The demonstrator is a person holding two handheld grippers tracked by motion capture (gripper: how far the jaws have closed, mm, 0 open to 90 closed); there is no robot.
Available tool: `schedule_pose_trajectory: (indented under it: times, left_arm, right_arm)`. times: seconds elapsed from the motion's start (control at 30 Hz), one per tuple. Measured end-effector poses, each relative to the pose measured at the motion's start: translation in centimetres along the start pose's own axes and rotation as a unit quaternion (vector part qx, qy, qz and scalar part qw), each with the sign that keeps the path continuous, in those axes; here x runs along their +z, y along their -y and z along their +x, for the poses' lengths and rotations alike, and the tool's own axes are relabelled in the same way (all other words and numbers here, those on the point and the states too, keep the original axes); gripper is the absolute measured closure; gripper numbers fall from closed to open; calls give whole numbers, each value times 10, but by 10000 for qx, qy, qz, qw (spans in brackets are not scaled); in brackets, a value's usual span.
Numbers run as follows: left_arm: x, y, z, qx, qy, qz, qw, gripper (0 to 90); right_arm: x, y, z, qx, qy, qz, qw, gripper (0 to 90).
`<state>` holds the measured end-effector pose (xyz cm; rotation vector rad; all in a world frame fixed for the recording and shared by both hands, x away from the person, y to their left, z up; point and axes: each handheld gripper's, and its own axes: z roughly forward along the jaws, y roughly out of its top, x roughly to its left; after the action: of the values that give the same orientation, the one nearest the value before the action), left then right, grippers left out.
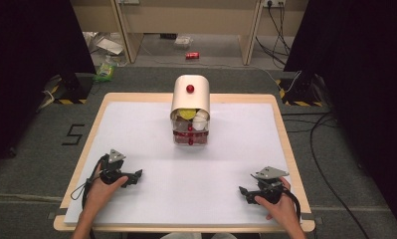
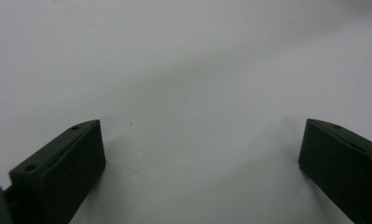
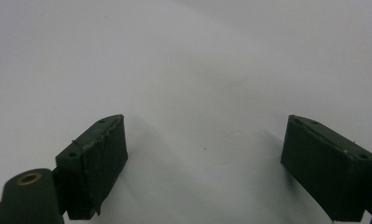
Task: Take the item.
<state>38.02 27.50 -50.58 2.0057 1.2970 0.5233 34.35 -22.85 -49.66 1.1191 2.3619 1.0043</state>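
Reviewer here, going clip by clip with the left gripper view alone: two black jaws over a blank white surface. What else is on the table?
Observer: A small cabinet with a rounded beige top and a red knob stands mid-table, toward the far edge.
Reviewer: Anything inside it?
Observer: Yes, yellow and white items show through its open front; I cannot identify them.
Reviewer: And the other hand?
Observer: The right gripper has its jaws wide apart over bare white table, near the front right corner.

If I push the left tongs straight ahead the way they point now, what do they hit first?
Likely nothing. The left tongs point across the bare white mat toward the right tongs, passing in front of the bread box. Depth is uncertain.
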Motion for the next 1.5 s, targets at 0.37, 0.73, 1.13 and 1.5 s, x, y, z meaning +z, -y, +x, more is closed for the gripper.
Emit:
schedule_pose_trajectory:
  times: [0.37, 0.73, 1.13, 1.5]
  left_arm:
    - [0, 0, 0, 1, 0, 1, 10000, 0]
    - [0, 0, 0, 3, -6, 4, 10000, 0]
    - [0, 0, 0, 4, -7, 2, 10000, 0]
    - [0, 0, 0, 4, -6, -1, 10000, 0]
  right_arm:
    - [-4, -8, 6, -69, -92, -254, 9996, 160]
    - [3, -42, 28, -504, -249, -638, 9964, 160]
    - [15, -83, 48, -741, -447, -986, 9914, 171]
    - [26, -125, 60, -909, -519, -1230, 9869, 180]
